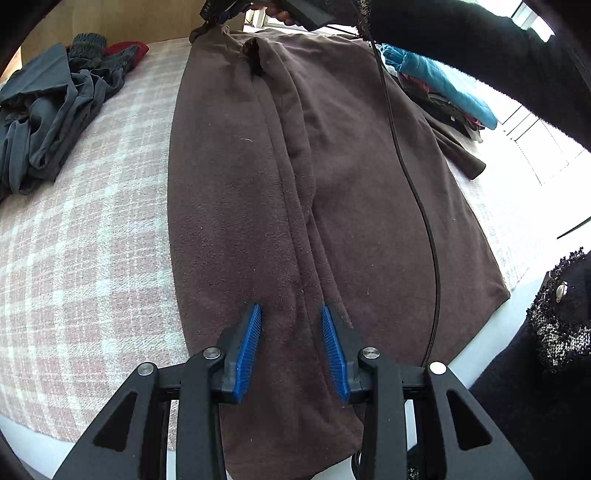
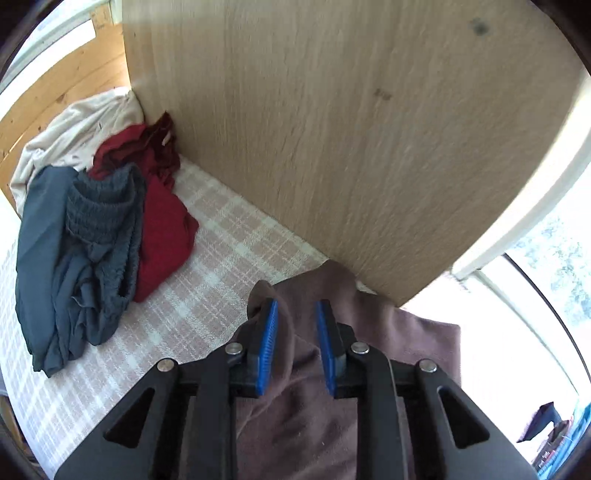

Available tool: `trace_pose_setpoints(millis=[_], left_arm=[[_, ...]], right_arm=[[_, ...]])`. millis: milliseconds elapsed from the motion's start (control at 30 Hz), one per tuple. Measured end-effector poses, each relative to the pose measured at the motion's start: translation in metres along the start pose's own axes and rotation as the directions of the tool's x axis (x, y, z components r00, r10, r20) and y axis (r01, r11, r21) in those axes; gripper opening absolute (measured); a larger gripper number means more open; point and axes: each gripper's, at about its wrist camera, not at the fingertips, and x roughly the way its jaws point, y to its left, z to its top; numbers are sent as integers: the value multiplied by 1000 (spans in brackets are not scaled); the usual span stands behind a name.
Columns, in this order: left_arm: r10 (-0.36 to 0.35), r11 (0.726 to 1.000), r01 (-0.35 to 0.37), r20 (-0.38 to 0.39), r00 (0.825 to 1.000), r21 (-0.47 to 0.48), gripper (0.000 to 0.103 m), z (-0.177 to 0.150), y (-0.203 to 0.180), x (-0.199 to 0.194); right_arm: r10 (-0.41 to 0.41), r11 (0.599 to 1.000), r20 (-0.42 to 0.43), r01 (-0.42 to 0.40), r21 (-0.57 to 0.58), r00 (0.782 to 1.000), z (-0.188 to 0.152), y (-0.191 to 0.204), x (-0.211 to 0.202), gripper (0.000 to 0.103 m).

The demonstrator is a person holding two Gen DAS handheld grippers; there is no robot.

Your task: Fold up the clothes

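The brown garment (image 1: 258, 166) lay flat on the plaid bed (image 1: 92, 240), stretched lengthwise straight ahead of the left tool (image 1: 291, 314), its long axis running from that tool's fingers away to the far end where the right tool (image 1: 295, 11) sat. A raised central fold or seam ran down the same axis and passed between the left tool's blue pads (image 1: 251, 332), which stood apart with cloth beneath them but nothing visibly pinched. In the right wrist view the right tool (image 2: 295, 310) was likewise spread, its pads over the bunched far end of the garment (image 2: 306, 369), close against a wooden panel (image 2: 332, 147) just ahead; whether cloth was caught between them could not be told for sure, though it looked loose. So each tool stood at one end of the garment, the left at the near end, the right at the far end. A lengthwise fold would likely call for bringing one end toward the other along this axis. Grey and red clothes (image 2: 92, 229) lay well off to the left of both tools.
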Motion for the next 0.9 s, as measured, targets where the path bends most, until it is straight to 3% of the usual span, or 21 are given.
trace_pose_setpoints(millis=[33, 100, 167, 300, 333, 433, 467, 567, 667, 767, 900], left_arm=[[0, 1000, 0, 2, 1000, 2, 34, 0, 0, 0], [0, 1000, 0, 5, 1000, 5, 37, 0, -1, 0], [0, 1000, 0, 8, 1000, 9, 39, 1, -2, 0], [1, 1000, -1, 20, 1000, 20, 41, -1, -4, 1], [1, 1000, -2, 25, 1000, 24, 41, -1, -4, 1], [2, 999, -4, 37, 999, 36, 42, -3, -5, 1], [3, 999, -4, 42, 999, 40, 42, -3, -6, 1], [27, 998, -29, 25, 999, 56, 40, -4, -10, -4], [38, 996, -43, 63, 997, 74, 39, -12, -15, -27], [-26, 994, 13, 122, 992, 112, 40, -17, -35, -47], [-135, 966, 106, 112, 985, 235, 41, -12, -86, -39]], right_arm=[[-1, 1000, 34, 1, -1, 999, -5, 3, -19, 22], [147, 989, -6, -147, -34, 989, -22, 18, -38, 22], [236, 968, -116, -244, -60, 965, -56, 39, -36, 22], [136, 977, -276, -176, -123, 951, -125, 63, -1, 22], [133, 981, -254, -164, -103, 958, -130, 61, 2, 22], [161, 987, -269, -156, 39, 950, -121, 40, -15, 22], [166, 986, -213, -155, 65, 963, -117, 31, -40, 22], [44, 988, -27, -39, 148, 999, -126, -7, -138, 24], [-107, 965, 55, 91, 245, 993, -172, -48, -220, 37], [-176, 924, 2, 165, 345, 984, -232, -79, -257, 41], [-135, 885, -102, 166, 436, 986, -311, -100, -255, 41]])
